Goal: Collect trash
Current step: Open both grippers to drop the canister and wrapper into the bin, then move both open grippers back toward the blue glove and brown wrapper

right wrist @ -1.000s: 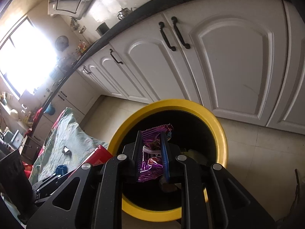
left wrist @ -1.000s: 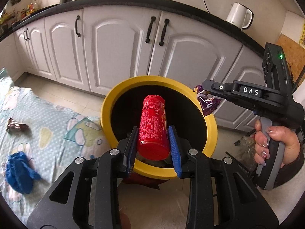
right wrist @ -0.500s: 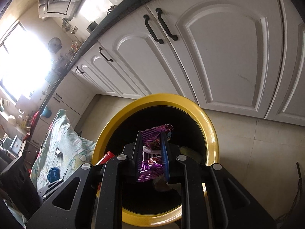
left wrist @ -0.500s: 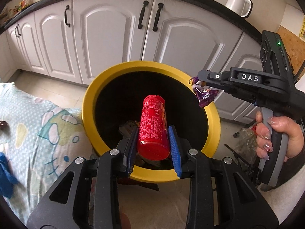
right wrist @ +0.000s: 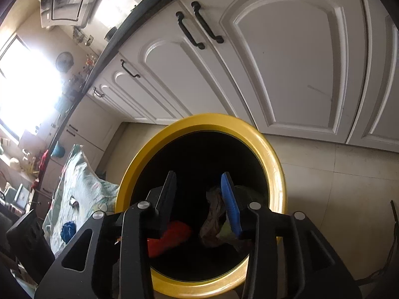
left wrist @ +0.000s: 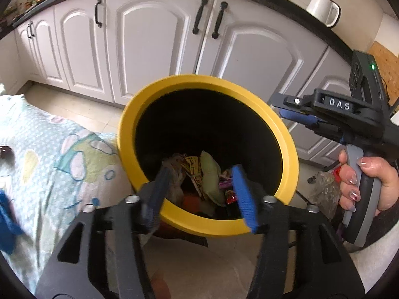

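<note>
White cabinet doors (left wrist: 159, 49) fill the background from 10 to 2 o'clock. Patterned cloth (left wrist: 49, 154) lies at 9 o'clock of the bin, with a blue crumpled item (right wrist: 67, 230) and a small dark scrap (right wrist: 73, 201) on it: judged the next trash, well apart from both tools.

Yellow-rimmed bin (left wrist: 281, 134) sits dead centre, its mouth beneath both tools. Inside: wrappers (left wrist: 197, 172) and a red can (right wrist: 172, 236) lying low (partly hidden).

Left gripper (left wrist: 203, 191): jaws opening, nothing between them. Right gripper (right wrist: 202, 194): jaws opening too, empty.

The left gripper is the nearer to the cloth; the coming reach goes toward 9 o'clock.
</note>
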The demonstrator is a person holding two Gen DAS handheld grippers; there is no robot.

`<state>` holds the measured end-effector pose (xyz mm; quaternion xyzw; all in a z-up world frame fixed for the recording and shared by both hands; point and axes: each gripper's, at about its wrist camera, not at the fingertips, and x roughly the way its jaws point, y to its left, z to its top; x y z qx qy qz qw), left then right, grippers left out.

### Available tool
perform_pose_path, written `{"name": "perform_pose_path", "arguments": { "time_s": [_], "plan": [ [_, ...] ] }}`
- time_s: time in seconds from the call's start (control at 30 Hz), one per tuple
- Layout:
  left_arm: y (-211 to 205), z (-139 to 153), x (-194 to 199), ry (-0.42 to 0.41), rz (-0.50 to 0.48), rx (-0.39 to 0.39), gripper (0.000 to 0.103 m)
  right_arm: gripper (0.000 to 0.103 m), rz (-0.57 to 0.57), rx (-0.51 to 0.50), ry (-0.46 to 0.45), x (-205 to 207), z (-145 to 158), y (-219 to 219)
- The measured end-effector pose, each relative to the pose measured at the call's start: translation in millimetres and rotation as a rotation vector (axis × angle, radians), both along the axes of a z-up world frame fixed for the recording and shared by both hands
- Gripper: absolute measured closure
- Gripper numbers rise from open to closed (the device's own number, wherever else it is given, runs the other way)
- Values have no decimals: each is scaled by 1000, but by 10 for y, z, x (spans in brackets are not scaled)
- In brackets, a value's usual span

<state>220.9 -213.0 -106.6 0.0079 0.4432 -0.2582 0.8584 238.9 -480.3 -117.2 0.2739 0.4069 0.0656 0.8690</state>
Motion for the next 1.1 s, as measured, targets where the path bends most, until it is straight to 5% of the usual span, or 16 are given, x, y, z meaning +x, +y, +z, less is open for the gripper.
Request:
{"name": "perform_pose_path", "arguments": {
  "time_s": [0.27,0.57,1.1],
  "plan": [
    [324,293,-70,-61,88,-44,12,50,-9,-74,-55,-126,208,116],
    [766,541,-156,-126,206,-53,11,34,54,-199,-162,-237,565,538],
    [1436,743,-340,-201,346,-51,11,29,227,-308,-262,-331,917,1360]
  ]
}}
